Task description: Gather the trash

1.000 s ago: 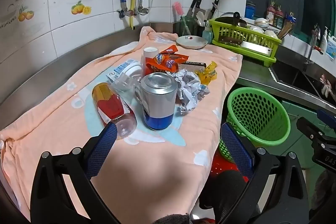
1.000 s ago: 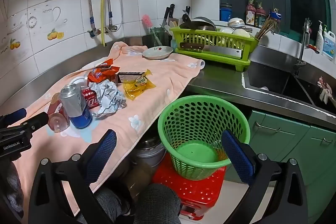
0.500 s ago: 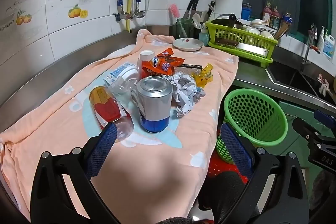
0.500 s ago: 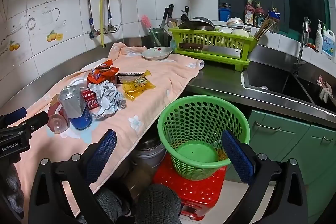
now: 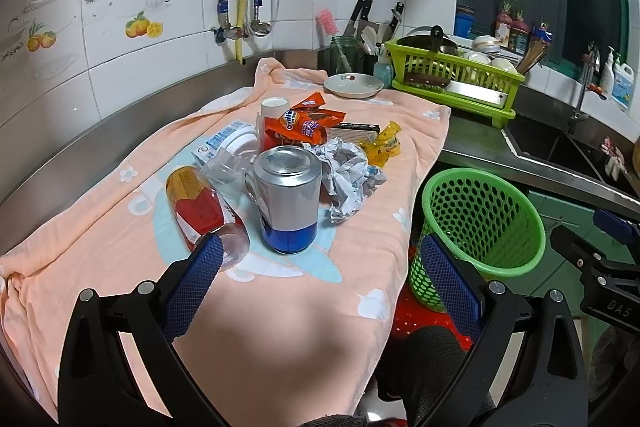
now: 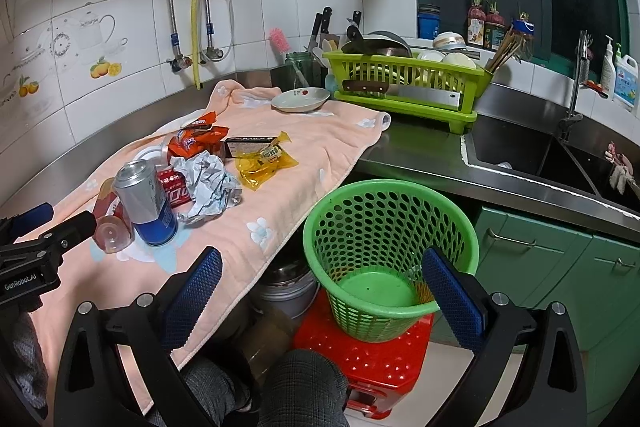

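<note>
Trash lies on a peach towel [image 5: 280, 307]: an upright silver and blue can [image 5: 289, 199], a red-labelled bottle [image 5: 196, 205] on its side, crumpled paper [image 5: 348, 175], orange snack wrappers [image 5: 304, 123] and a yellow packet [image 5: 384, 147]. My left gripper [image 5: 320, 279] is open and empty, just short of the can. My right gripper [image 6: 320, 291] is open and empty above the green basket [image 6: 388, 227], which stands on a red stool [image 6: 368, 359]. The can [image 6: 146, 203] and paper [image 6: 208, 187] also show in the right wrist view.
A white dish [image 5: 352, 85] sits at the towel's far end. A green dish rack [image 5: 456, 83] with a cleaver stands beyond it, with a knife block [image 5: 360, 35] behind. The sink [image 6: 540, 155] is at the right. Green cabinets [image 6: 560, 267] are behind the basket.
My left gripper has drawn back slightly from the can and lifted a little. The right gripper has barely moved. Both stay open.
</note>
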A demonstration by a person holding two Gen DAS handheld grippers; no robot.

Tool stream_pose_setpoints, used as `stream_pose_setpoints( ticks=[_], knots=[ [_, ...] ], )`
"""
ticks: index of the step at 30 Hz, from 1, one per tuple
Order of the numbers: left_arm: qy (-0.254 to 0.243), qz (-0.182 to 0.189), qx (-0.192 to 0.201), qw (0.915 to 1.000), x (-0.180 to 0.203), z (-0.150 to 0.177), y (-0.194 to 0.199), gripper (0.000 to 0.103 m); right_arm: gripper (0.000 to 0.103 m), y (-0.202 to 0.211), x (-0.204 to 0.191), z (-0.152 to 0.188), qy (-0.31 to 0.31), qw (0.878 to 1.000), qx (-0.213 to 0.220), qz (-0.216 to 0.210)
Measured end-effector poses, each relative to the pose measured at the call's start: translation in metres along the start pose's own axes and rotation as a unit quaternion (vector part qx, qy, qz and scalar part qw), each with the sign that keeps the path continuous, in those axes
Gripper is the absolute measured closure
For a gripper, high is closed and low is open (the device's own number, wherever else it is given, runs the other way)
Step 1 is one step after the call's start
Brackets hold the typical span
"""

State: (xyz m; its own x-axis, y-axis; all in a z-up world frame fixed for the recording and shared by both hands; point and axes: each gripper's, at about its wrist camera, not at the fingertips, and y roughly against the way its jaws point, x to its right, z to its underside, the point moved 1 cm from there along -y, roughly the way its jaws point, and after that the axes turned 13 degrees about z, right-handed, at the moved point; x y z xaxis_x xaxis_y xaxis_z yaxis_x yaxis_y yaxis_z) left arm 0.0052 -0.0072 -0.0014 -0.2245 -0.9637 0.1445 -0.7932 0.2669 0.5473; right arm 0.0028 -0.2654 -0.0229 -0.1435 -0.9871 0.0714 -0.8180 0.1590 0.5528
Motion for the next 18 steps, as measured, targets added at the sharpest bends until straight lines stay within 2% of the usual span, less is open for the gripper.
stream_pose_setpoints(
  ticks=[18],
  knots=[
    [-0.003, 0.004, -0.003, 1.0000, 0.0024, 0.0014, -0.0029, 0.006, 0.006, -0.0028, 0.0019, 0.0020, -0.004, 1.000, -0.003, 0.000]
  ],
)
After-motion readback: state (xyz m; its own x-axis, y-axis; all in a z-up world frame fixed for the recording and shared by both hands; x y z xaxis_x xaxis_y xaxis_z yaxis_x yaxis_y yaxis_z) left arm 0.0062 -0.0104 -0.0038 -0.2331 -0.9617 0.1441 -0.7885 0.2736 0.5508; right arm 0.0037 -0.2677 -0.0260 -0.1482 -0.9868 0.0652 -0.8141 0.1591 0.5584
